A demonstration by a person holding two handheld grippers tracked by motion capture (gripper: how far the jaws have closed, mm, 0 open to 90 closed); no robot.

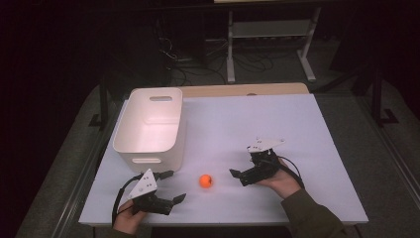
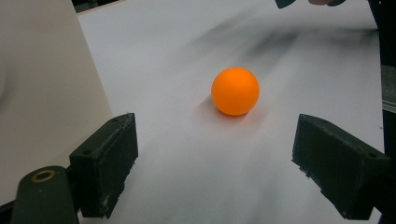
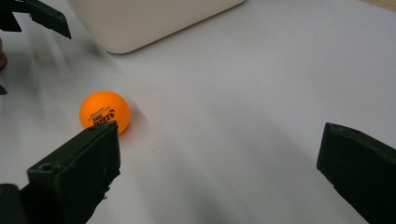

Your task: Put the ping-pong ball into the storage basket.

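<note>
From the high view, a small round orange plastic ball (image 1: 206, 181) lies on the white tabletop (image 1: 277, 129) near its front edge, about midway between the left gripper (image 1: 173, 186) and the right gripper (image 1: 236, 174), touching neither; both sets of jaws stand wide apart and hold nothing. A white rectangular plastic bin (image 1: 151, 126) with slot handles sits toward the tabletop's left edge, behind the left gripper. In the left gripper view the ball (image 2: 235, 91) shows a smooth, matte, unmarked face and rests ahead of the wide-spread jaws, slightly right of the middle of the gap, with the bin's pale wall (image 2: 42, 93) close on the left. In the right gripper view the ball (image 3: 104, 112) lies beyond the tip of the left-hand jaw rather than between the jaws, and here its other face carries dark printed lettering, upside down and too small to read surely; the bin's rounded lower edge (image 3: 154, 23) lies farther off.
</note>
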